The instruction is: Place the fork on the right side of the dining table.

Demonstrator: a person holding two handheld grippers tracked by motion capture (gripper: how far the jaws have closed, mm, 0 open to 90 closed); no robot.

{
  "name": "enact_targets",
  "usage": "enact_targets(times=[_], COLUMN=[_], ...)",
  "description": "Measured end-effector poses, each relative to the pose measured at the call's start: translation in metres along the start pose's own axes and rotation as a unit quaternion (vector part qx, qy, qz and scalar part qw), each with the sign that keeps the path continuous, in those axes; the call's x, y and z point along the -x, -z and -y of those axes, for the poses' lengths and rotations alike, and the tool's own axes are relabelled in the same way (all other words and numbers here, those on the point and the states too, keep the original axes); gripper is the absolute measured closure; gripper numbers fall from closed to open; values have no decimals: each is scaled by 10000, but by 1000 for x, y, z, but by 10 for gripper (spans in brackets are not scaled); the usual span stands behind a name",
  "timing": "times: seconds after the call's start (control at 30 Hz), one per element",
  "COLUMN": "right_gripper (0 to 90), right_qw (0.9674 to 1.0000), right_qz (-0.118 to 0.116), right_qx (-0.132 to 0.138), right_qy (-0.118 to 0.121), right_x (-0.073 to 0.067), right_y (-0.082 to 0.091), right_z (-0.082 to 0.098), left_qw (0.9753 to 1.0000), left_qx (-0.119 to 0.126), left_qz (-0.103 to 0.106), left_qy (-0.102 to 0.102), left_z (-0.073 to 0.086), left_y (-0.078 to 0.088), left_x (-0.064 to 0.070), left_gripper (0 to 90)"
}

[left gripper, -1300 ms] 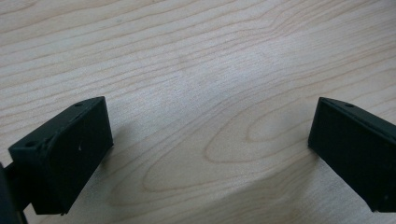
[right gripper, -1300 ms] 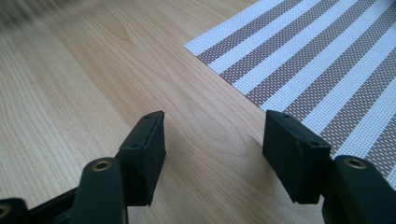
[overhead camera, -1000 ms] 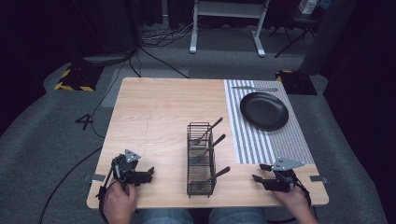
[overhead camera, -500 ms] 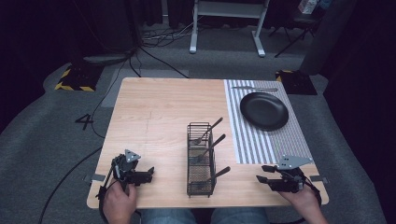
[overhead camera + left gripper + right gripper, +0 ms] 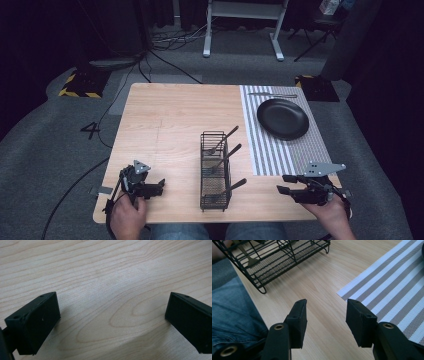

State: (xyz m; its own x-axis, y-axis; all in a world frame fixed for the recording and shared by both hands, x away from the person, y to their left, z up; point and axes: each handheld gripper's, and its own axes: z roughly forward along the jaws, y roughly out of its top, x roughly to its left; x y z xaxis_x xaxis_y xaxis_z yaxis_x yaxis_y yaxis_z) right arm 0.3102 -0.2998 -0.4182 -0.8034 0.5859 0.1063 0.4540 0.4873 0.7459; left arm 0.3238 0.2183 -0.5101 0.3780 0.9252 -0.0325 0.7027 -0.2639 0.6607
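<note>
High view: the left gripper (image 5: 159, 187) and right gripper (image 5: 281, 184) flanked the rack (image 5: 215, 172). Left gripper view: jaws stood wide apart over bare counter (image 5: 105, 277). Right gripper view: jaws, having just narrowed, gripped nothing; the rack (image 5: 274, 260) lay ahead, left.

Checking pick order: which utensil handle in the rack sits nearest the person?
The lowest handle, sticking out of the rack's near compartment; the other two sit farther back.
</note>
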Motion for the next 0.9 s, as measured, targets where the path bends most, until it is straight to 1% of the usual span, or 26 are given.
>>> enact_targets(times=[0.1,0.23,0.4,0.53,0.6,0.63,0.73,0.77,0.9], right_gripper=[507,508,508,509,510,510,510,510,510], right_qw=[10000,9998,9993,9989,9989,9989,9988,9983,9973], right_qz=[5,-121,-217,-270,-205,-180,-230,-307,-425], right_qx=[-30,134,276,292,247,226,213,246,269], right_qy=[-35,-25,136,228,344,363,384,433,543], right_x=[-4,-12,-23,-27,-30,-30,-32,-35,-42], right_y=[3,8,10,8,6,5,3,1,-2], right_z=[-4,-11,-23,-33,-39,-41,-46,-52,-62], left_qw=[10000,10000,10000,10000,10000,10000,10000,10000,10000], left_qx=[2,3,2,0,3,3,3,3,3], left_qz=[-1,-1,0,1,-1,-2,-1,-1,-2], left_qy=[-2,-2,-2,1,-2,-1,-2,-2,-2], left_z=[0,0,0,0,0,0,0,0,0], left_y=[0,0,0,0,0,0,0,0,0], left_x=[0,0,0,0,0,0,0,0,0], left_gripper=[0,0,0,0,0,0,0,0,0])
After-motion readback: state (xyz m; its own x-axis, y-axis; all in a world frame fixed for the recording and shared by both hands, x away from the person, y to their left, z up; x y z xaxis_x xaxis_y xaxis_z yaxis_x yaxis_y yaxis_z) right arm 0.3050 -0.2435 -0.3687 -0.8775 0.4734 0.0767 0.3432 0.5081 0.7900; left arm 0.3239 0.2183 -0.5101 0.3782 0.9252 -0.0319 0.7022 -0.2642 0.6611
